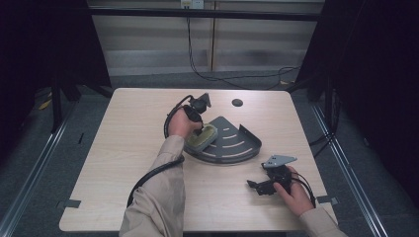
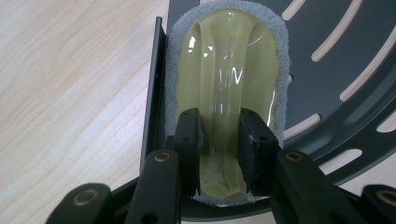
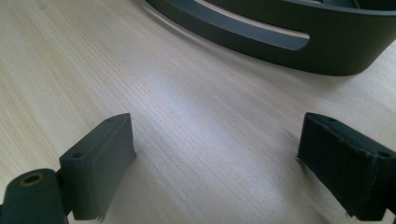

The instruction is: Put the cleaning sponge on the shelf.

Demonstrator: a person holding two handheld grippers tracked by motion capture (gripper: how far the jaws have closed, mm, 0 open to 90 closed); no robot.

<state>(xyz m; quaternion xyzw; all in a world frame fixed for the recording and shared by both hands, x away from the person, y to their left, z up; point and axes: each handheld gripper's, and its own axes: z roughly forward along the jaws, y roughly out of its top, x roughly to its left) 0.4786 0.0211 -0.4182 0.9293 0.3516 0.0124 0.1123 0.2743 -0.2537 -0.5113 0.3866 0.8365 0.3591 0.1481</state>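
The sponge (image 2: 224, 88) has a glossy pale yellow-green face bordered by a fuzzy grey-white scouring edge, and the left gripper (image 2: 219, 140) pinching it is matte black with brass-coloured pivot rivets. The quarter-round shelf rack (image 1: 244, 143) is dark charcoal grey, its floor cut with curved slots through which the light wood shows as pale stripes. The table (image 1: 128, 128) is pale beige wood with fine straight grain, the right gripper (image 3: 219, 154) carries dark grey-black pads, and the person's sleeve (image 1: 158, 197) is plain khaki.

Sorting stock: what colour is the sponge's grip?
Pale yellow-green, glossy grip; clearest in the left gripper view.
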